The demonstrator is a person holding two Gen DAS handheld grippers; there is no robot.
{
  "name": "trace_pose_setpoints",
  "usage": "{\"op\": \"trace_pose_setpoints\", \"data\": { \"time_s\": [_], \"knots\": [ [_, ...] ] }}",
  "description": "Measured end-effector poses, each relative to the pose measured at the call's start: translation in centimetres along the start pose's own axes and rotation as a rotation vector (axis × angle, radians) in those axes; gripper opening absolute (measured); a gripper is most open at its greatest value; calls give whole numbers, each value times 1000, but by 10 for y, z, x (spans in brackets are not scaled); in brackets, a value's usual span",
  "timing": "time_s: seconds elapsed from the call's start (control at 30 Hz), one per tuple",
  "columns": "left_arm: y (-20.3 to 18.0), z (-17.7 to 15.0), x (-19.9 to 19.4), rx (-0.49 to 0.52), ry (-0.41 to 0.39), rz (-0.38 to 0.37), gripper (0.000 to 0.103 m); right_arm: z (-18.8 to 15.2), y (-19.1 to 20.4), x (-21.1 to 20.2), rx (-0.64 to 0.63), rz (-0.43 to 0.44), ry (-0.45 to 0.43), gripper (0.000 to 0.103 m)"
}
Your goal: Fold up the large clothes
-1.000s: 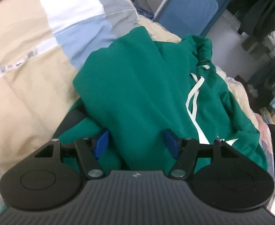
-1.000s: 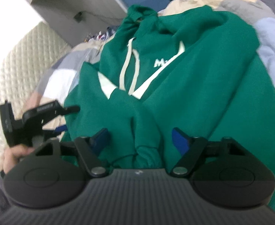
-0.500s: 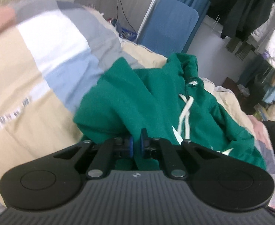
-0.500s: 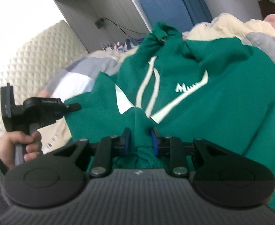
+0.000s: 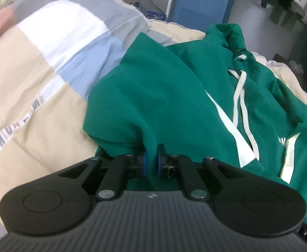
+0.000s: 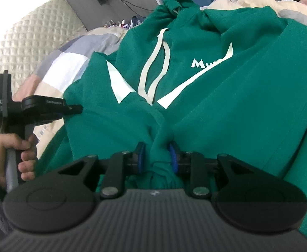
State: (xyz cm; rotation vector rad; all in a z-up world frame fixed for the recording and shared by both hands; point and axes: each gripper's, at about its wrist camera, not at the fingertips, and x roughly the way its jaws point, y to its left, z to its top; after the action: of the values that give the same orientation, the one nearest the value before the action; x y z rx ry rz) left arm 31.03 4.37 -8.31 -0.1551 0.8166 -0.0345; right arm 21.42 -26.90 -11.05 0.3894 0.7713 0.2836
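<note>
Both grippers now pinching hoodie (image 5: pixel 157 96), previously open

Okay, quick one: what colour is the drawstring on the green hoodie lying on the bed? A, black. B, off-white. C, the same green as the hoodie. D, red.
B: in the right wrist view the drawstring hangs as two pale off-white cords down the chest of the green hoodie.

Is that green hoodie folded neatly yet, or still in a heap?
Still a heap: the green hoodie lies rumpled on the patchwork quilt, its drawstrings loose, bunched cloth in both claws.
</note>
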Motion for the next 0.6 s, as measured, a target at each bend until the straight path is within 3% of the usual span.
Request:
{"op": "trace_pose_setpoints", "data": {
  "time_s": [0.07, 0.13, 0.17, 0.23, 0.27, 0.3, 0.4, 0.6],
  "knots": [
    [-2, 4, -7, 12, 7, -1, 40, 1, 0, -3, 11, 7, -11, 34],
    [-3, 9, -23, 20, -19, -6, 59, 5, 3, -9, 13, 3, -21, 35],
    [-5, 12, -32, 28, -34, -7, 61, 8, 6, -14, 15, 0, -28, 37],
    [-8, 21, -50, 42, -61, -22, 61, 13, 12, -30, 19, 10, -69, 52],
    [-9, 24, -57, 43, -72, -33, 61, 16, 14, -37, 23, 19, -92, 72],
    [-11, 29, -63, 44, -79, -44, 61, 20, 16, -45, 28, 31, -116, 82],
    [-22, 47, -75, 60, -106, -52, 61, 36, 23, -64, 12, 44, -189, 80],
    [-55, 93, -66, 78, -137, -117, 61, 88, 10, -65, 73, 29, -232, 80]
  ]
}}
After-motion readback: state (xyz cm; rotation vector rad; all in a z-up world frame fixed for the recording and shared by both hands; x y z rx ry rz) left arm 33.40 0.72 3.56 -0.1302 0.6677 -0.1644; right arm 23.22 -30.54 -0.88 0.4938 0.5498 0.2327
